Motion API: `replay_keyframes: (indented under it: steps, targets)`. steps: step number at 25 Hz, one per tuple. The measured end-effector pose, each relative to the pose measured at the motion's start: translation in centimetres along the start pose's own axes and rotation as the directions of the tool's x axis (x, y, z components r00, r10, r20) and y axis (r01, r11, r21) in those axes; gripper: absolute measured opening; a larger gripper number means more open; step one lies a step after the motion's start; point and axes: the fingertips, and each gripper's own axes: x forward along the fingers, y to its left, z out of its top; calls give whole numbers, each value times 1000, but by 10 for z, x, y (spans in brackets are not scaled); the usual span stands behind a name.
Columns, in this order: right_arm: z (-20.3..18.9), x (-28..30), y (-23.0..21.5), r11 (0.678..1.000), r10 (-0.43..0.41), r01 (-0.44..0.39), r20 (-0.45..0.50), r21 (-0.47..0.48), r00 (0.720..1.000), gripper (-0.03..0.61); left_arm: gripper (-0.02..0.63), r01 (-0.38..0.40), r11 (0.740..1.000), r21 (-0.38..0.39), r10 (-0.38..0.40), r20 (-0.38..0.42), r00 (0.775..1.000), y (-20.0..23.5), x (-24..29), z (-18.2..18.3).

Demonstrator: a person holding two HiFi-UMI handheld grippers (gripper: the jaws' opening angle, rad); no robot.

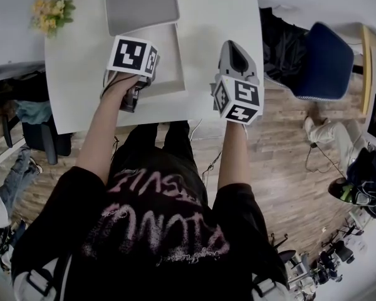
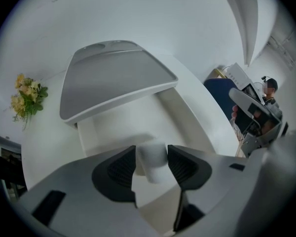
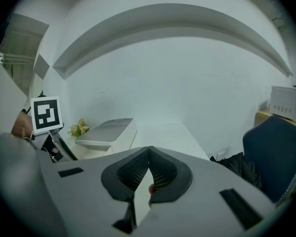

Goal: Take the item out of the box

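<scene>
A white open box (image 2: 113,127) with its grey lid (image 2: 113,80) raised at the back stands on the white table (image 1: 75,93). A small white cylindrical item (image 2: 155,173) stands low inside the box near its front wall. My left gripper (image 2: 151,153) reaches down over the box's front, jaws open, dark pads close on either side of the item with no clear press on it. My right gripper (image 3: 149,152) is raised over the table's right front part (image 1: 235,49), shut with nothing between its pads.
A bunch of yellow flowers (image 1: 50,12) sits at the table's far left corner. A blue chair (image 1: 323,61) with dark clothing (image 1: 279,36) beside it stands right of the table. Wooden floor lies below the table's front edge, and bags and other people's legs crowd the left.
</scene>
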Motion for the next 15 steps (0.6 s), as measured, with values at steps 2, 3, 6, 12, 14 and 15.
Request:
replay_keyframes:
  steps: [2,3,6,12,14,15]
  targets:
    - [-1,1,0,1000,0,0,-3,-3,1000,9,209,4,1000,8,-3,-16,1000,-2,4,-2]
    - [-1,2,0,1000,-1,1,-5,-5,1000,9,210,5,1000,10,-5,-22,1000,-3,6,-3]
    - [-2,4,0,1000,-4,4,-9,-1,1000,9,209,-1,1000,24,2,-35,999,-2,9,-4]
    - [-1,3,-4,1000,-9,9,-6,6,1000,9,172,-1,999,43,3,-43,999,-7,11,-4]
    - [0,2,-3,1000,-9,9,-5,4,1000,9,169,-21,998,64,23,-36,999,-4,10,-4]
    - [0,2,-3,1000,-9,9,-5,2,1000,9,168,-27,997,76,29,-28,999,-3,9,-3]
